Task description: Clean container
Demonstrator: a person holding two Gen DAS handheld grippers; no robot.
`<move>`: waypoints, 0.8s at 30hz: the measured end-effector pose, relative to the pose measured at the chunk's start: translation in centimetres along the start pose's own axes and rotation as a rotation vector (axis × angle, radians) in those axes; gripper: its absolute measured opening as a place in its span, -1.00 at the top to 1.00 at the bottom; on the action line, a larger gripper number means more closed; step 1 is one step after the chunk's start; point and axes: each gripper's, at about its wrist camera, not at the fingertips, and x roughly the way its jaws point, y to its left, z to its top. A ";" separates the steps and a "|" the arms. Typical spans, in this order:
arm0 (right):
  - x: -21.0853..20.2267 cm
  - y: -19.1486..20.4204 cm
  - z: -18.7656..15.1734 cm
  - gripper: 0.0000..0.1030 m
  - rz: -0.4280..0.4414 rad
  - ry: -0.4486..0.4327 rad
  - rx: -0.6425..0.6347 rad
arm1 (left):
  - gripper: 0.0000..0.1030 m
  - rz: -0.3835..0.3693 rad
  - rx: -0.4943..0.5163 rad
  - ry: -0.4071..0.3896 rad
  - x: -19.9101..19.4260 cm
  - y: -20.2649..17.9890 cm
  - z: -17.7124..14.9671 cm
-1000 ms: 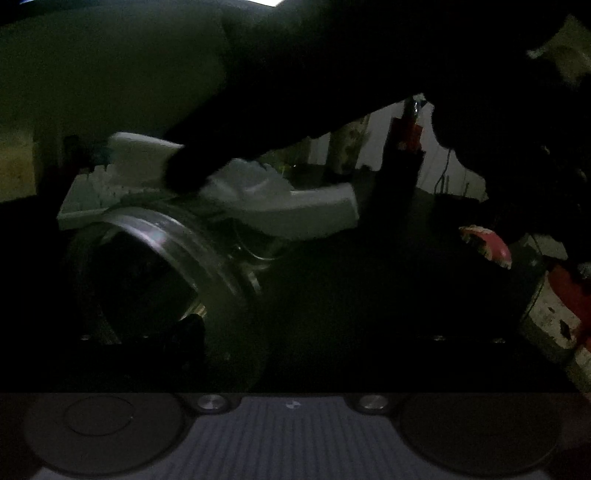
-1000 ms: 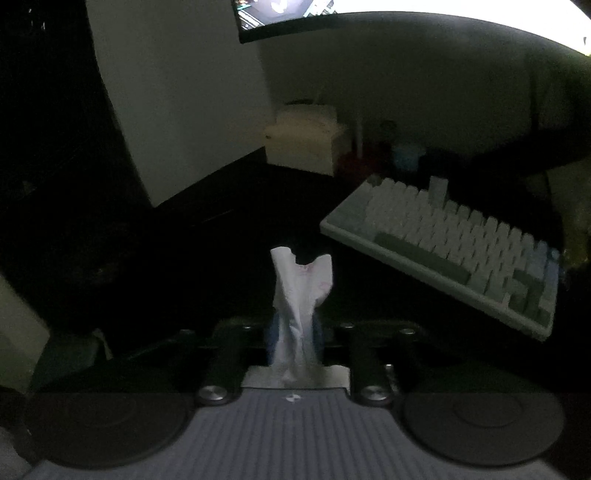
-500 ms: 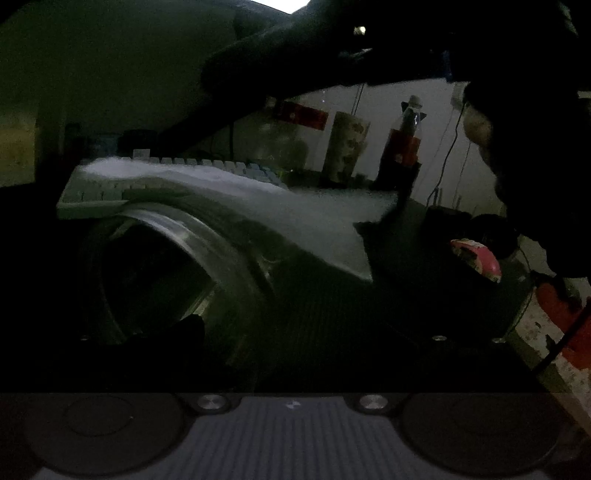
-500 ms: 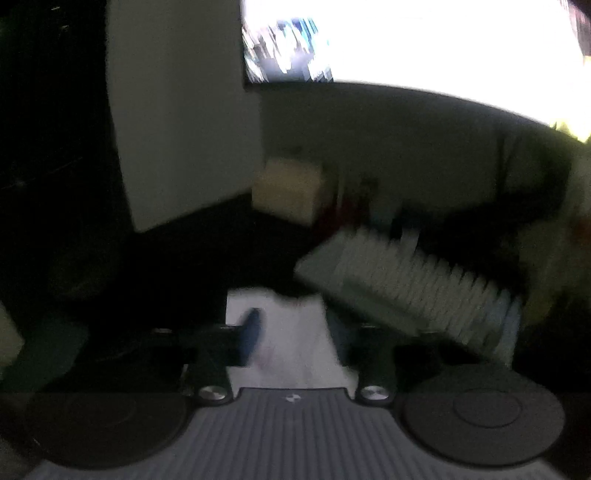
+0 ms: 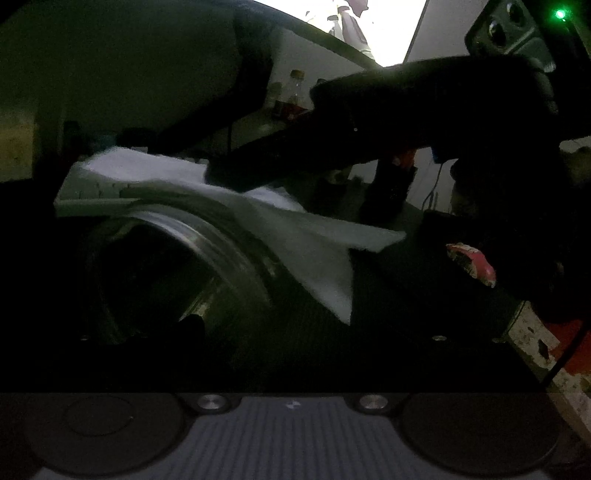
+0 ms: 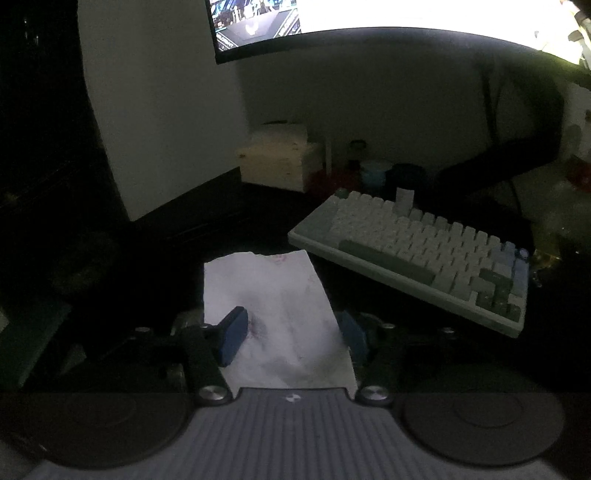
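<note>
Right wrist view: a white tissue [image 6: 273, 314] lies spread between the right gripper [image 6: 291, 338], whose blue-padded fingers [image 6: 232, 336] stand apart and are opening; the left pad rests on the sheet and the right pad sits at its edge, neither pinching it. A keyboard [image 6: 417, 254] lies to the far right on the dark bench [image 6: 229, 236], below a lit monitor [image 6: 332, 18], with a pale box [image 6: 277, 162] against the far wall. Left wrist view: the clear container [image 5: 177, 273] lies on its side near left, mouth toward the camera, the tissue draped over its top. The left gripper's fingers are lost in the dark, so I cannot tell their state.
</note>
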 end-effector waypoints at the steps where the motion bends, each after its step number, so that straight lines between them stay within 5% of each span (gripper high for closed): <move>1: 0.1 0.0 0.1 0.09 0.006 -0.004 0.003 | -0.99 0.000 0.000 0.000 0.1 -0.1 0.0; 2: 0.2 0.0 0.1 0.34 0.012 -0.009 0.007 | -0.99 0.000 -0.001 -0.001 0.1 -0.1 0.1; 3: 0.2 0.3 0.2 0.37 0.009 -0.007 -0.011 | -0.99 0.000 -0.002 -0.001 0.1 -0.2 0.1; 7: -0.2 1.8 0.6 0.24 -0.094 -0.035 -0.120 | -0.99 -0.010 -0.007 -0.002 0.1 -0.2 0.1; 19: 0.9 0.1 0.4 0.20 -0.019 0.000 0.010 | -0.99 -0.015 -0.008 -0.003 0.0 -0.4 0.0; 22: 0.6 -0.2 0.0 0.69 -0.035 -0.022 -0.005 | -0.99 -0.013 -0.005 -0.004 0.3 -0.2 0.0; 24: 0.5 -0.1 -0.3 0.80 -0.074 -0.029 -0.045 | -0.99 -0.014 -0.007 -0.005 0.3 -0.2 -0.1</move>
